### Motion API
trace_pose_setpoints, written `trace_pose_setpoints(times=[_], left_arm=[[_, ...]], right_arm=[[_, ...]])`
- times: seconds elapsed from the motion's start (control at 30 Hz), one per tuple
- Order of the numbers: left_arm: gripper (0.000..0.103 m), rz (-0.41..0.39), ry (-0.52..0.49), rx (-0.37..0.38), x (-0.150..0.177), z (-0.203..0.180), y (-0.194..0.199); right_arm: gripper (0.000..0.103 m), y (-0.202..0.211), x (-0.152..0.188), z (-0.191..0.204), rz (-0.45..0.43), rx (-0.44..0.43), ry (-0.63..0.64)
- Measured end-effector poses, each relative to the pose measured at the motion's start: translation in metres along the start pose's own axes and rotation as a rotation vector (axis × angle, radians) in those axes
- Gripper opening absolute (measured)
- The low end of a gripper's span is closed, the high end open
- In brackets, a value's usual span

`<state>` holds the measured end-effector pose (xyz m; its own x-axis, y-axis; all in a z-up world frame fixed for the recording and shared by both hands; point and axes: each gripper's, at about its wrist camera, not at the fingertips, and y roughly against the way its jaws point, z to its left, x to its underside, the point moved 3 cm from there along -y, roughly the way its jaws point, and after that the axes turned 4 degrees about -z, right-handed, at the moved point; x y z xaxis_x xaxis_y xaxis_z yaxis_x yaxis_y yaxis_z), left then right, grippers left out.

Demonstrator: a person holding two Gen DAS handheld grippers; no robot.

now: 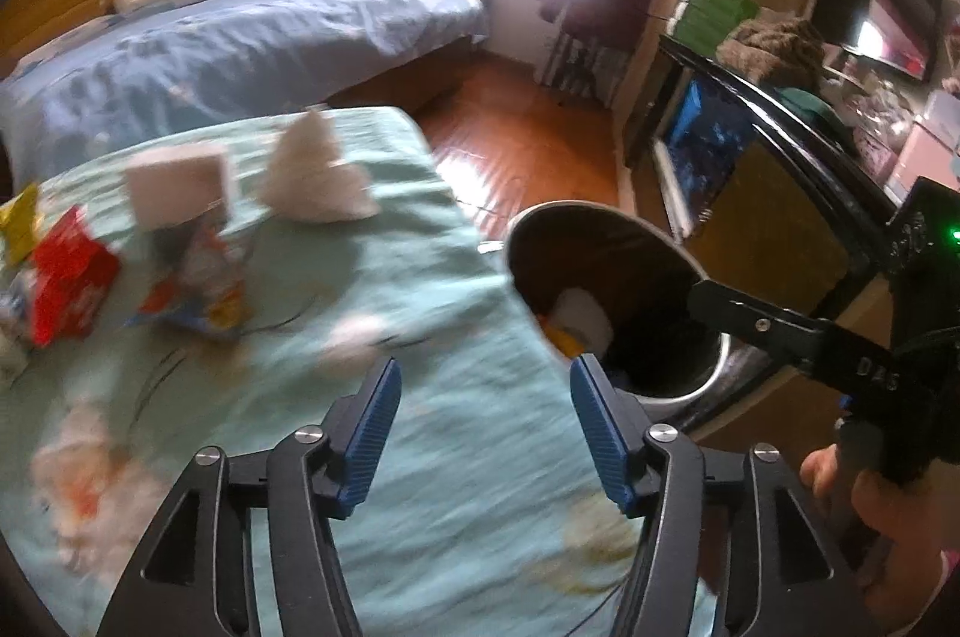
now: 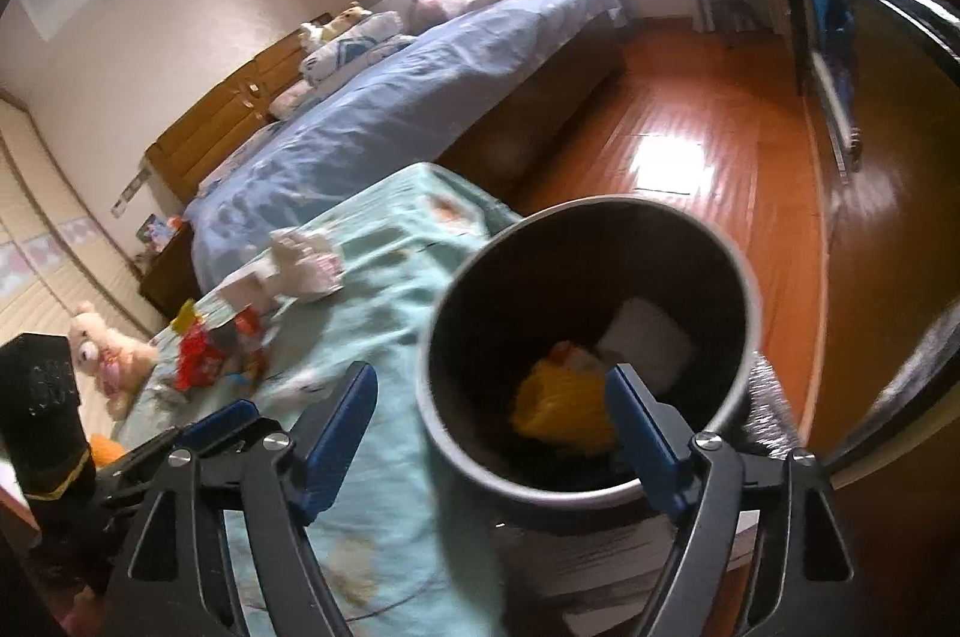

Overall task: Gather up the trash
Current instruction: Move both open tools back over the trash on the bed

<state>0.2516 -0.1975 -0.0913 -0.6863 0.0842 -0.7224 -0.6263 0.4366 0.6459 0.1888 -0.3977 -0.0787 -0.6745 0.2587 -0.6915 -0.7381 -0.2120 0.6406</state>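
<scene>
While blurred by motion, left wrist view: left gripper (image 1: 483,427) spread wide with nothing between its blue pads (image 1: 375,433), over the teal cloth (image 1: 456,457). Right of it, just off the cloth's edge, a bin (image 1: 708,385) with a white piece (image 1: 585,316) and a yellow scrap (image 1: 564,340) inside. Over the bin's right rim, the right gripper (image 1: 762,322), seen side-on, so cannot tell from here whether spread or closed. On the far left of the cloth, a trash cluster: red wrapper (image 1: 69,283), yellow wrapper (image 1: 21,223), white box (image 1: 177,184) atop a blue and white packet (image 1: 201,289), crumpled tissue (image 1: 315,172) to its right. Nearer, a small white scrap (image 1: 354,337), too smeared to name. Beyond, a bed (image 1: 240,36).

Right wrist view: right gripper (image 2: 489,424) also spread wide and holding nothing, directly above the bin (image 2: 738,277). Inside, yellow scrap (image 2: 561,406) near, white piece (image 2: 648,346) farther right. Left of the bin, cloth (image 2: 390,289) with tissue (image 2: 306,265) far, red wrapper (image 2: 201,361) nearer left. Left gripper (image 2: 198,442) low at the left edge. Teddy (image 2: 105,352) left of the cloth.
</scene>
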Motion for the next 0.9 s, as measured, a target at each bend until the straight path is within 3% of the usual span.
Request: trace_pose_setpoints(times=[0.5,0.9], left_arm=[[0.063,-0.049,0.130,-0.146,0.035,0.080,0.079],[0.063,-0.076,0.221,-0.238,0.052,0.122,0.111]], right_arm=[[0.086,-0.024,0.034,0.087,0.054,-0.147,0.082],[0.086,-0.055,0.051,0.143,0.106,-0.209,0.147]])
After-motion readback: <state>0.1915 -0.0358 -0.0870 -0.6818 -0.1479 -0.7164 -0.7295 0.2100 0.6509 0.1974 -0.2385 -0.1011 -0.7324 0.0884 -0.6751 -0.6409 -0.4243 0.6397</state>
